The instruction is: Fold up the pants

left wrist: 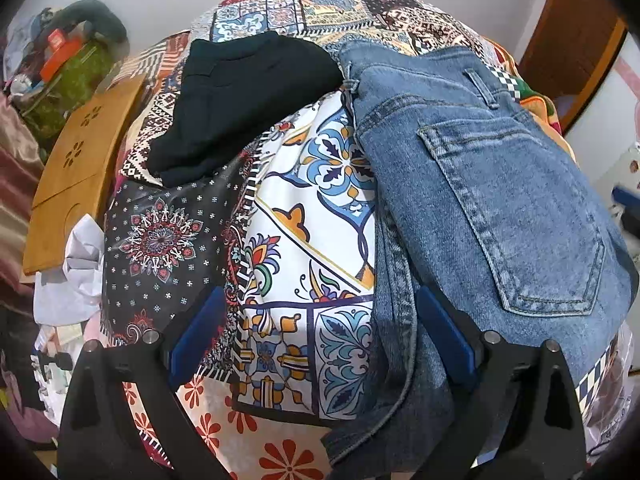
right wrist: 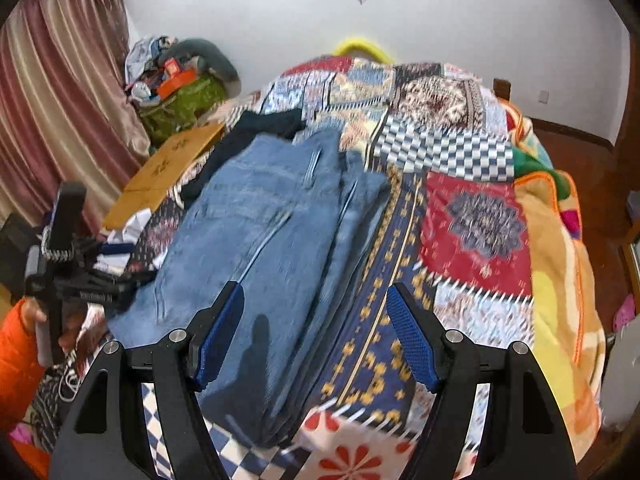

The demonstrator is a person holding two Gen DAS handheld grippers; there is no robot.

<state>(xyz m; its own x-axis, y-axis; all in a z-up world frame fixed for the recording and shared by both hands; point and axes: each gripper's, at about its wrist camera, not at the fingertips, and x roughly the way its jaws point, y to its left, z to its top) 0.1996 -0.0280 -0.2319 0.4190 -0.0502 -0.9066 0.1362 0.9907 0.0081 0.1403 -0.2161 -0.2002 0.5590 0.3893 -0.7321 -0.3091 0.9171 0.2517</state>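
Blue jeans (left wrist: 500, 184) lie folded on a patchwork bedspread (left wrist: 316, 208), back pocket up, at the right of the left wrist view. My left gripper (left wrist: 320, 336) is open and empty, its right finger (left wrist: 444, 336) resting at the jeans' left edge. In the right wrist view the jeans (right wrist: 272, 248) lie lengthwise, blurred. My right gripper (right wrist: 316, 332) is open and empty above their near end. The left gripper also shows in the right wrist view (right wrist: 76, 272), held by a hand in an orange sleeve.
A folded black garment (left wrist: 240, 100) lies beyond the jeans. A wooden tray (left wrist: 76, 172) lies at the bed's left edge. A pile of bags and clothes (right wrist: 180, 84) stands by the curtain (right wrist: 52, 100). A colourful blanket (right wrist: 560, 240) hangs at the bed's right side.
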